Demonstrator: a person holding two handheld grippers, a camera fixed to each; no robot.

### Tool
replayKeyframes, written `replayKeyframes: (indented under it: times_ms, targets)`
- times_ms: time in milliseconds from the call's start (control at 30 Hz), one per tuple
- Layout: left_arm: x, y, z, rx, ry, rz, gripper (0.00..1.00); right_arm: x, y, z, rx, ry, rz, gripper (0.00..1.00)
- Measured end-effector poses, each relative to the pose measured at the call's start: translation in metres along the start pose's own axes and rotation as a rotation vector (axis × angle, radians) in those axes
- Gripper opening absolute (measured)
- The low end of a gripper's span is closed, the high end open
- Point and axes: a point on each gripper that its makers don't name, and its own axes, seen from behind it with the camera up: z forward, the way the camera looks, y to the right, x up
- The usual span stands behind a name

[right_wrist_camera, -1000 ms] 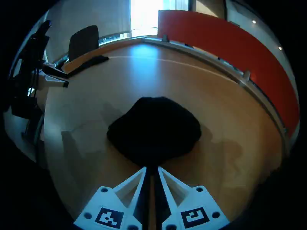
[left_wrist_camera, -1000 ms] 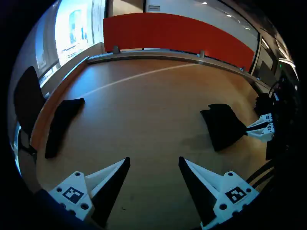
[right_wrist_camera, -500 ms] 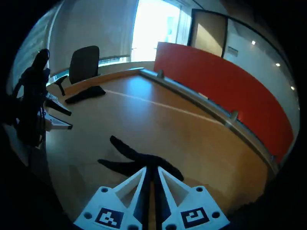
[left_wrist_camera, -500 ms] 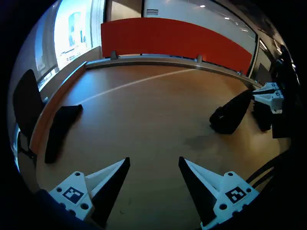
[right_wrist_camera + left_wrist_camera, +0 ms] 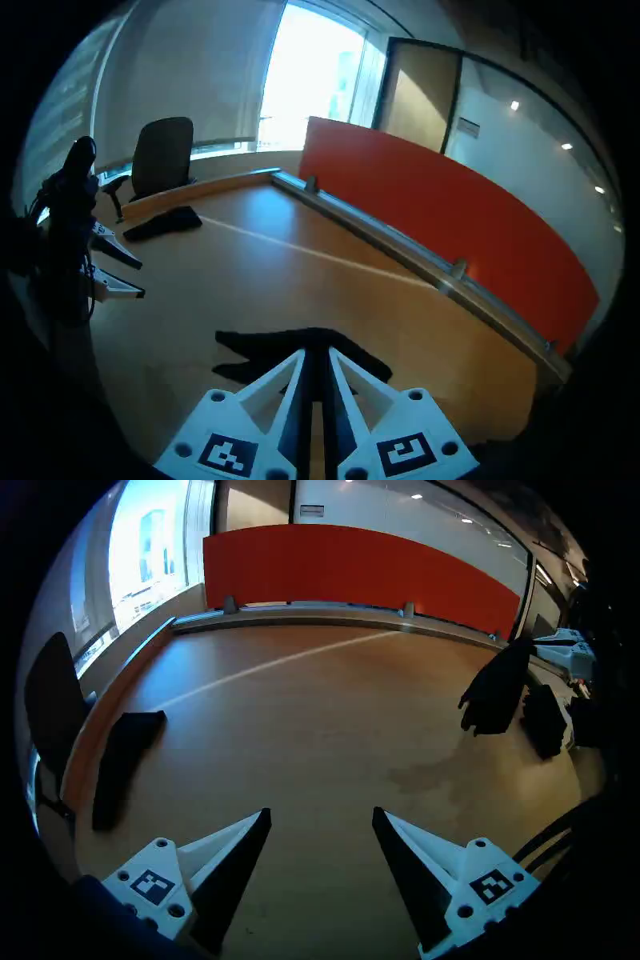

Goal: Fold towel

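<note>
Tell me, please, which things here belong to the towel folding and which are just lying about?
For the job:
black towel, lifted and clamped in the right gripper
left gripper, open

Lying about:
second dark cloth near the edge of the table
office chair
red partition

A black cloth towel (image 5: 494, 690) hangs crumpled and limp in the air, clear of the pale wooden tabletop (image 5: 320, 720), narrow at the top and widening downward into loose, uneven folds. Its upper end is pinched between the closed fingers of the right tool (image 5: 317, 352), and in the right gripper view the fabric (image 5: 272, 349) spreads out to both sides beyond the tips in ragged dark lobes. A second dark folded cloth (image 5: 120, 756) lies flat well apart, along the tabletop's far edge.
</note>
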Motion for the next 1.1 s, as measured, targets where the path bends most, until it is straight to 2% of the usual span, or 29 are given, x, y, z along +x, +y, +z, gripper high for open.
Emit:
replayKeyframes:
  times_ms: [467, 767, 1100]
  targets:
    - [0.007, 0.012, 0.006, -0.016, -0.002, 0.027, 0.94, 0.005, 0.044, -0.023, -0.059, 0.02, 0.042, 0.05]
    - [0.01, 0.015, 0.008, -0.018, -0.003, 0.032, 0.94, -0.003, 0.088, -0.045, -0.108, 0.02, 0.077, 0.05]
    - [0.009, 0.013, 0.007, -0.011, -0.009, 0.037, 0.94, -0.022, 0.14, -0.067, -0.165, 0.001, 0.12, 0.05]
